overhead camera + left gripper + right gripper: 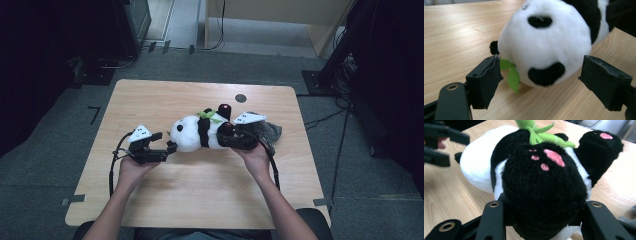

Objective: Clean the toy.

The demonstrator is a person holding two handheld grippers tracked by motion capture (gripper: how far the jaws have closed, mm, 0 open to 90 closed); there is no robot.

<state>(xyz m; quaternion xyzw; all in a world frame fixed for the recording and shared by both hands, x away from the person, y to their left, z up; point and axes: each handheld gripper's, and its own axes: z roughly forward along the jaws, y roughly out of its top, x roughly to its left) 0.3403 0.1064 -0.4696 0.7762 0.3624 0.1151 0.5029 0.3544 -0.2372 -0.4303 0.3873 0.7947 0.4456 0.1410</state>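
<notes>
Item: plush panda (200, 132), lying mid-table (150, 100), long axis left to right. Your right gripper (235, 140) clamped its black foot. Your left gripper (162, 147) stood open, head directly ahead between the jaws, nearer that hand.

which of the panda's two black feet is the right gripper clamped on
The right gripper is shut on the near foot, low by the table. The other foot, with its single pink pad, sticks up free.

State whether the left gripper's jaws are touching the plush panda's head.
Apart. In the left gripper view, the left gripper stands open, wood table showing between each jaw and the plush panda.
</notes>
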